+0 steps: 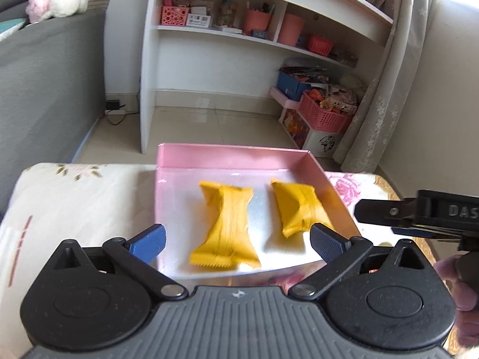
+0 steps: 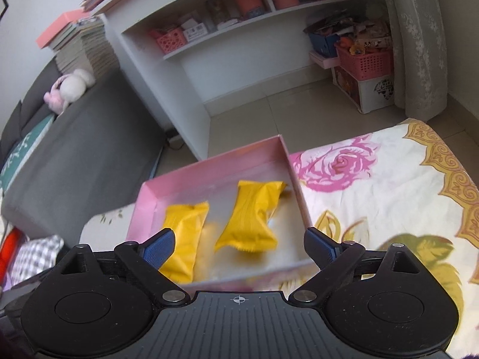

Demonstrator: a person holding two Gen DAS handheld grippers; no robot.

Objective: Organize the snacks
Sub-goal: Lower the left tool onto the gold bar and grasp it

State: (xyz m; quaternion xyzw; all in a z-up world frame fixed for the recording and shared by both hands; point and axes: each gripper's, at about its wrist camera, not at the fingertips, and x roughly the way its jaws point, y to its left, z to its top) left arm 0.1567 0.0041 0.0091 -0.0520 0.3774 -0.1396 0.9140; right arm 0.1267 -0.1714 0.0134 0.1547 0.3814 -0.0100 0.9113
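A shallow pink box sits on a floral cloth. Two yellow snack packets lie in it side by side: the left one and the right one. My left gripper is open and empty, just above the box's near edge. In the right wrist view the same box holds the left packet and the right packet. My right gripper is open and empty over the near edge. It shows in the left wrist view at the right.
The box rests on a surface covered with a floral cloth. Beyond it are tiled floor, a white shelf unit with pink baskets, a grey sofa at left, and a curtain at right.
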